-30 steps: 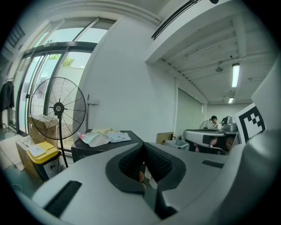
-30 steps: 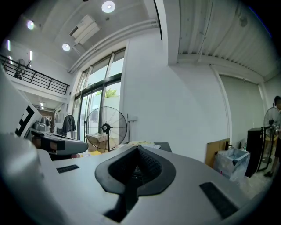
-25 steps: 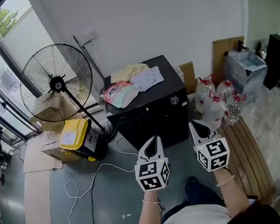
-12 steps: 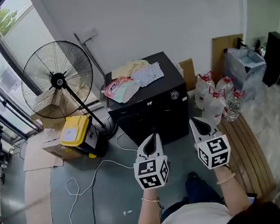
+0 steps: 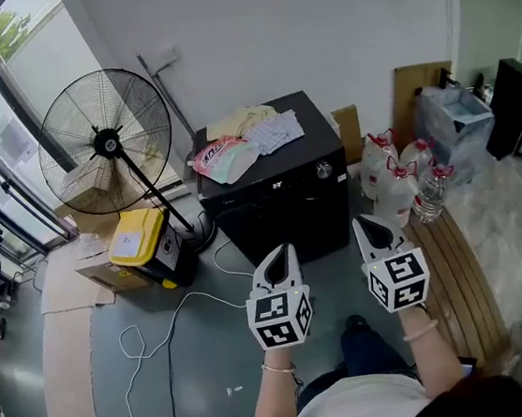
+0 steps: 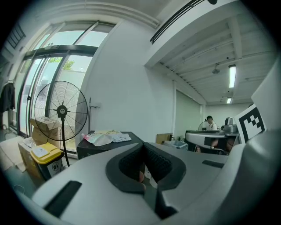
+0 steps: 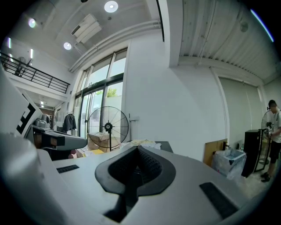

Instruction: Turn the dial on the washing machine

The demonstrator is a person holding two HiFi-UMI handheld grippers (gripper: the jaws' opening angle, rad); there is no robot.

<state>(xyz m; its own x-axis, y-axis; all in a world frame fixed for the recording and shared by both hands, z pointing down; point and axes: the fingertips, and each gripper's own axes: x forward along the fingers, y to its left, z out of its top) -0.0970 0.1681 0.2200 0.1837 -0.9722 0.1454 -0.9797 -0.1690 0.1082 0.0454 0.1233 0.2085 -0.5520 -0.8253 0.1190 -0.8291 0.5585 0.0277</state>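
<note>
The black washing machine (image 5: 280,205) stands against the white wall, and its silver dial (image 5: 324,169) sits at the right of the front panel. Clothes and a pink packet (image 5: 235,149) lie on its lid. My left gripper (image 5: 282,250) is shut and empty, held in front of the machine's lower front. My right gripper (image 5: 364,224) is shut too, to the right and below the dial, apart from it. In the left gripper view the jaws (image 6: 143,151) meet, with the machine (image 6: 94,147) ahead on the left. The right gripper (image 7: 137,151) view shows closed jaws and nothing held.
A large standing fan (image 5: 106,141) and a yellow box (image 5: 138,246) stand left of the machine. A white cable (image 5: 164,337) trails over the floor. Water bottles (image 5: 399,181), a blue bin (image 5: 459,127) and a slatted wooden bench (image 5: 458,273) are on the right.
The machine and fan sit slightly higher in the head view than before. Both grippers have drifted a little and stay shut, still short of the machine.
</note>
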